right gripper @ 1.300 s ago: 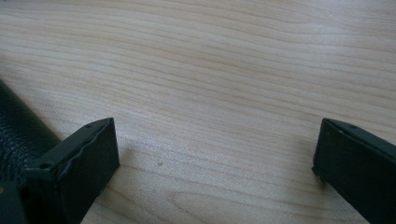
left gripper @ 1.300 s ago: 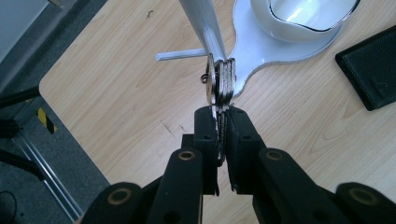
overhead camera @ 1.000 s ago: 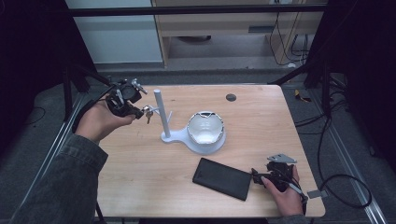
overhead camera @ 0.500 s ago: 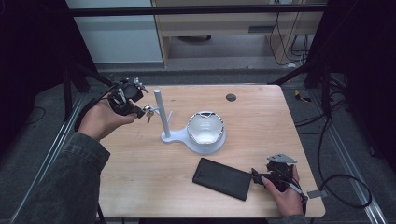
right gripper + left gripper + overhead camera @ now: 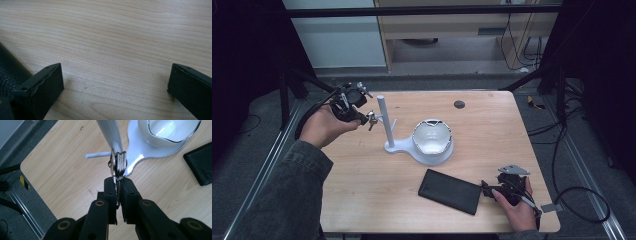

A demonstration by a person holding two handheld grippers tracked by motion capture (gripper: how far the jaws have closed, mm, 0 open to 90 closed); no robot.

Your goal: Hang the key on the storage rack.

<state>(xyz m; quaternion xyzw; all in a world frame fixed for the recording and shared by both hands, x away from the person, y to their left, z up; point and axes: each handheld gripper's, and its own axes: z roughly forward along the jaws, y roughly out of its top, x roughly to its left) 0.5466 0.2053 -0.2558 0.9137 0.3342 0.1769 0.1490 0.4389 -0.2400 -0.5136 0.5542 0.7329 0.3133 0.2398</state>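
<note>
A white stand (image 5: 388,131) with an upright post and a short side peg (image 5: 98,155) sits mid-table, its base joined to a white bowl (image 5: 432,138). My left gripper (image 5: 364,119) is shut on a bunch of metal keys (image 5: 118,164), holding them right against the post beside the peg. Whether the key ring is over the peg I cannot tell. A black wallet (image 5: 450,191) lies flat near the front edge. My right gripper (image 5: 487,189) rests low over the table just right of the wallet (image 5: 7,70), jaws wide apart with bare wood between them.
A small dark round disc (image 5: 459,104) lies near the table's far edge. Black frame poles stand at both far corners, and cables trail off the right side. Bare wood stretches across the table's right half and front left.
</note>
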